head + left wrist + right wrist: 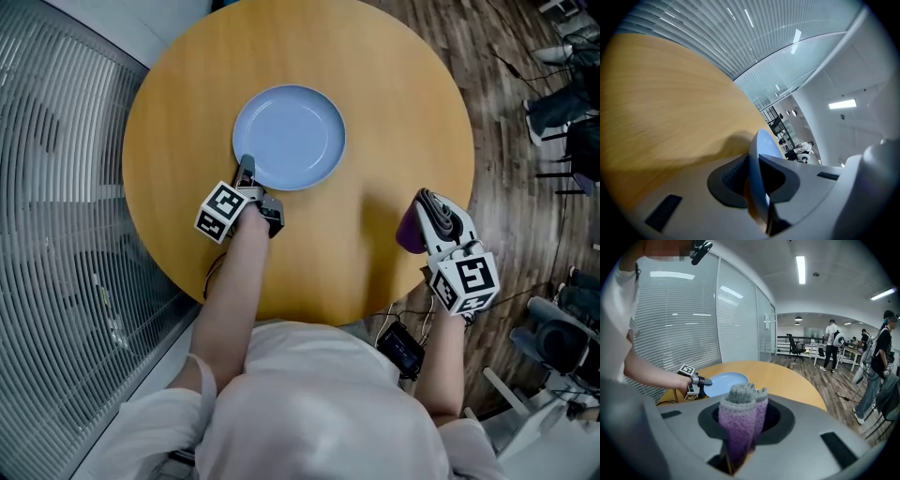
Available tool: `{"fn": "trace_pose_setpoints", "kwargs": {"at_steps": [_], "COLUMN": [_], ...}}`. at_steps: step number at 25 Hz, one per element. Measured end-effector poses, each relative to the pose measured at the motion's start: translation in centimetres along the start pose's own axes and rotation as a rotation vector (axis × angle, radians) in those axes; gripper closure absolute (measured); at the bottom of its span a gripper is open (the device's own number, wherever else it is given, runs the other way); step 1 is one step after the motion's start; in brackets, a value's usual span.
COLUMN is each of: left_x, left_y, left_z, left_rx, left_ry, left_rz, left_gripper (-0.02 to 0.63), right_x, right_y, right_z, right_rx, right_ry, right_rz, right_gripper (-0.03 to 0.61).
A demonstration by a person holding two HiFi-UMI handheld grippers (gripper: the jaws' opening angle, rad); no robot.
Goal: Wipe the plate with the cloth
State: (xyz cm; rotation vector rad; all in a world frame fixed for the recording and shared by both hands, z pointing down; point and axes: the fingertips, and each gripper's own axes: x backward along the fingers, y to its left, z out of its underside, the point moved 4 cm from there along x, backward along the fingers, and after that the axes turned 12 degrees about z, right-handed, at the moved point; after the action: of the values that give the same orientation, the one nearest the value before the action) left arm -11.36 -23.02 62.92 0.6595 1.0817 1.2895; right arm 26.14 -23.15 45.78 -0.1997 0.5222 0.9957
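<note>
plate: pale blue round plate (pixel 289 137), face up, looks flat on the counter (pixel 394 103), a bit left of the counter's middle in the head view
plate axis: round, so no long axis; in the left gripper view it shows edge-on, the rim running straight away from the camera between the jaws
left claw: left claw (pixel 247 169) closed down on the plate's near-left rim, jaws only a narrow gap apart with the rim pinched in it; one jaw above the rim, one below
left claw heading: points away from the person, tipped down toward the counter
cloth: folded cloth (pixel 740 420), purple body with a grey end, clamped in the right claw (pixel 433 202)
cloth axis: long axis runs along the jaws; grey end sticks out past the fingertips, purple part bulges out on the claw's plate side in the head view
right claw: jaws pressed onto the cloth from both sides, nothing else in them
right claw place: over the near right part of the counter, aimed away from the person and slightly toward the plate, well apart from it
cloth vs plate: not touching, bare wood between them
counter: round, light wood top
surroundings: slatted blinds (pixel 56 187) to the left, dark wood floor (pixel 506 131) to the right; people standing far off in the right gripper view
arms: bare forearms, white sleeves at the bottom of the head view
</note>
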Motion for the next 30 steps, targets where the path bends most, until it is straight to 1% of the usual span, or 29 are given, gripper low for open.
{"fn": "trace_pose_setpoints", "kwargs": {"at_steps": [2, 12, 19, 22, 24, 26, 28, 30], "left_x": [-0.3, -1.1, -1.9, -2.0, -1.8, -1.5, -1.4, -1.5], "left_y": [0.0, 0.7, 0.4, 0.4, 0.4, 0.5, 0.5, 0.3], "left_z": [0.0, -0.3, -0.5, -0.9, -0.1, 0.6, 0.7, 0.7], "left_rx": [0.008, 0.092, 0.170, 0.159, 0.134, 0.124, 0.114, 0.095], "left_ry": [0.005, 0.027, 0.064, 0.094, 0.130, 0.148, 0.154, 0.158], "left_rz": [-0.021, -0.070, -0.075, -0.102, -0.115, -0.109, -0.102, -0.091], "left_gripper": [0.577, 0.577, 0.565, 0.563, 0.563, 0.563, 0.548, 0.517], "right_x": [-0.2, -2.1, -2.5, -2.6, -2.3, -1.8, -1.7, -1.8], "right_y": [-0.3, 0.0, -0.1, 0.2, 0.2, 0.1, 0.1, 0.1], "right_z": [-0.1, -1.1, -1.9, -2.4, -2.0, -1.5, -1.5, -1.5], "right_rx": [-0.001, 0.001, 0.003, 0.007, 0.009, 0.007, 0.007, 0.011], "right_ry": [0.001, -0.009, -0.004, -0.002, -0.004, -0.008, -0.011, -0.012], "right_rz": [-0.002, -0.028, -0.049, -0.054, -0.054, -0.053, -0.055, -0.059], "right_gripper": [0.489, 0.489, 0.489, 0.489, 0.489, 0.489, 0.489, 0.489]}}
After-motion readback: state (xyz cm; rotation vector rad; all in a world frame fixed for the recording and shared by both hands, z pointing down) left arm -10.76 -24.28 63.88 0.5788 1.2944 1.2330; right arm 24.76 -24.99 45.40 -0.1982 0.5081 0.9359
